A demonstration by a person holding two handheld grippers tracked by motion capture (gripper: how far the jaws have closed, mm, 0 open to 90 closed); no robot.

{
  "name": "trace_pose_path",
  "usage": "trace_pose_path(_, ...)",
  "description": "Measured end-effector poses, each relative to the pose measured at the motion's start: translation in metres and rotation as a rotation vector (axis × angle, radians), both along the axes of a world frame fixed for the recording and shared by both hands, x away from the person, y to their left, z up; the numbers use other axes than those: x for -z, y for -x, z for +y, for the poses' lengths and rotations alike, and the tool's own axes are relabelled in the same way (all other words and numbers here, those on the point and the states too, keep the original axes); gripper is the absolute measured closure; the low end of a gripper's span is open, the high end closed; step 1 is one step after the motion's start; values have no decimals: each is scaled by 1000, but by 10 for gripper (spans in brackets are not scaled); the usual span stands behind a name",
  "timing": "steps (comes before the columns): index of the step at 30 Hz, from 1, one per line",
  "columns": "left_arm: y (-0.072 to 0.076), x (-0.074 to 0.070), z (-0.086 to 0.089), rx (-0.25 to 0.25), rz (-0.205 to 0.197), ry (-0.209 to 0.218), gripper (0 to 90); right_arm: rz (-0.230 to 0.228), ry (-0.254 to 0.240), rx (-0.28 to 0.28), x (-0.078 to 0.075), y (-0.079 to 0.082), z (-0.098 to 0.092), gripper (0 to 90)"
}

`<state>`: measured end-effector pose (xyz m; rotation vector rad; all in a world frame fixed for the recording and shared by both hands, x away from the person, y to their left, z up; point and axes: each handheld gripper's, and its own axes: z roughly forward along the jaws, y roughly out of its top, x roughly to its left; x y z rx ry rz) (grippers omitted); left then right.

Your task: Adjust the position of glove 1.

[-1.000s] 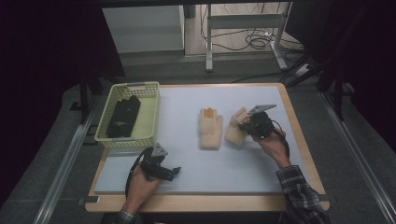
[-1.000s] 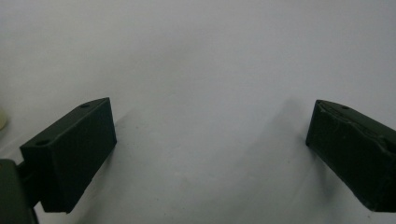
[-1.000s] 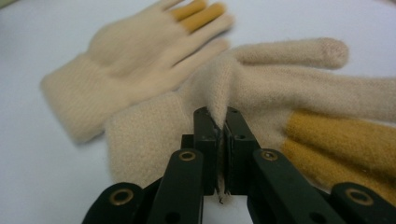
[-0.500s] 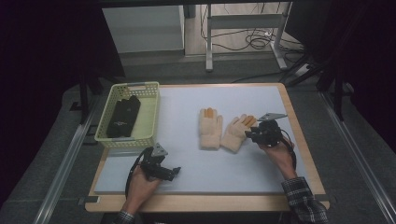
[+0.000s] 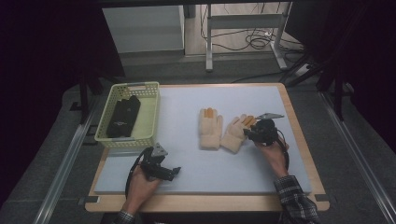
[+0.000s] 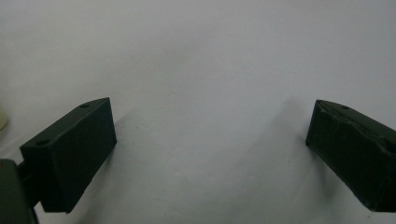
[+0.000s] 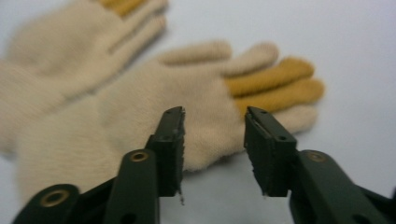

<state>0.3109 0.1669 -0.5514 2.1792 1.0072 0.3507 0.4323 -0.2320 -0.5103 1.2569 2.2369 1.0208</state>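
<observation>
Two cream knitted gloves with mustard fingertips lie flat side by side in the middle of the pale mat, the left glove beside the right glove. My right gripper sits at the right glove's edge. In the right gripper view it is open, with the right glove's side just beyond the jaw tips and the other glove behind. My left gripper rests near the front left of the mat. Its jaws stand wide open over bare mat.
A yellow-green plastic basket stands at the mat's left side with a black folded item inside. The mat lies on a wooden table. Beyond the table are desk legs and cables on the floor.
My right gripper has drawn back towards the near right, off the right glove, which now lies spread flat with its fingers showing. The left gripper has stayed put.
</observation>
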Motion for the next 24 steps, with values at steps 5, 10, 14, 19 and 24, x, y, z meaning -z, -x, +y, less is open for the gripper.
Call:
trace_pose_path(5,0,0,0,0,0,0,20,-6,38,3,16,0,2,585)
trace_pose_path(10,0,0,0,0,0,0,20,16,21,-31,15,1,6,859)
trace_pose_path(14,0,0,0,0,0,0,20,28,15,-33,12,-1,4,869)
trace_pose_path(19,0,0,0,0,0,0,20,5,8,-43,-3,1,3,870)
trace_pose_path(24,0,0,0,0,1,0,20,-20,14,-65,-20,-1,10,870)
